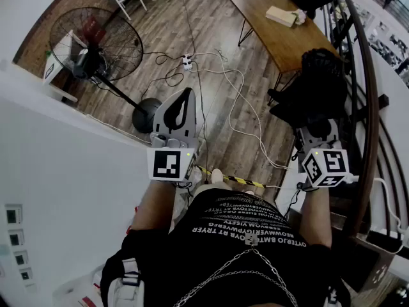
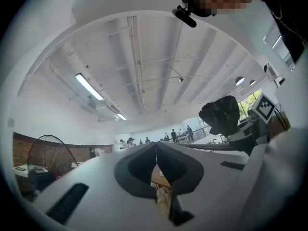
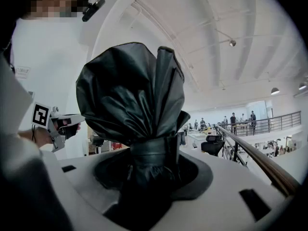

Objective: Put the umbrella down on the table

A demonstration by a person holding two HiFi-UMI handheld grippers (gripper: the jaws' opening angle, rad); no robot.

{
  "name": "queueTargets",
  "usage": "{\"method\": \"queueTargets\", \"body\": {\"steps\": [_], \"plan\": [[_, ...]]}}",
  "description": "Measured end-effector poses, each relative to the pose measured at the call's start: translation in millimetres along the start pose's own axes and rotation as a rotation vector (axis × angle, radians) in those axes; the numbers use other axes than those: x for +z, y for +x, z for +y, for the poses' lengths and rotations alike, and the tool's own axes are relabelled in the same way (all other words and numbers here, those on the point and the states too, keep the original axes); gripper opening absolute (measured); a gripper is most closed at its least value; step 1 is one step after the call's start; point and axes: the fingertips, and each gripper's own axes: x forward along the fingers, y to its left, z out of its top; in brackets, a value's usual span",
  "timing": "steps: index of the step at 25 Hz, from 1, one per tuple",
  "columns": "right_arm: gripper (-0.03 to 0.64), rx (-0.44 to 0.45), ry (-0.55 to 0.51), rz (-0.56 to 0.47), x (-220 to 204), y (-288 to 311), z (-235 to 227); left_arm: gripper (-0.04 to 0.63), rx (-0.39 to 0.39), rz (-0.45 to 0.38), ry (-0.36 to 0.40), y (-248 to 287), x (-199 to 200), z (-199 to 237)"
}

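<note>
A large hall with a wood-plank floor (image 1: pixel 217 24) spreads out beneath both grippers, and a white beamed ceiling (image 2: pixel 144 57) with strip lights shows above them. A white wall (image 1: pixel 57 152) runs along the outer side of the left gripper (image 2: pixel 155 147). A dark curved railing (image 1: pixel 369 107) runs along the outer side of the right gripper (image 3: pixel 153 158).

The wooden table (image 1: pixel 291 40) stands ahead of the right gripper, well beyond its tips, with a pale box (image 1: pixel 281 16) on top. A black standing fan (image 1: pixel 96 43) is ahead of the left gripper and off to its left. White and black cables (image 1: pixel 246 101) trail over the floor between the two grippers and run forward to a power strip (image 1: pixel 187 61).

The folded black umbrella (image 3: pixel 132 90) stands up between the right gripper's jaws. They are clamped on its narrow strapped waist, and the bunched fabric bulges out past the tips. It is off the table, held in the air on the near side of it. The left gripper's jaws are pressed together tip to tip with nothing between them, and it sits beside the right gripper, apart from the umbrella.
</note>
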Motion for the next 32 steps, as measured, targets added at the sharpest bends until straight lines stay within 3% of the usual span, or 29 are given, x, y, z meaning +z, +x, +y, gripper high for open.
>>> {"method": "queueTargets", "body": {"steps": [5,14,21,32], "plan": [[0.235,0.02,-0.017,0.001,0,-7,1,0.029,-0.007,0.011,0.089,-6,8,-22],[0.236,0.011,-0.059,-0.021,1,-5,8,0.029,-0.005,0.057,0.111,3,-7,-36],[0.236,-0.03,-0.069,-0.067,-4,23,10,0.029,-0.017,0.064,0.049,24,-26,-11],[0.236,-0.094,-0.077,-0.061,11,100,23,0.029,-0.11,0.006,0.057,97,-39,52]]}}
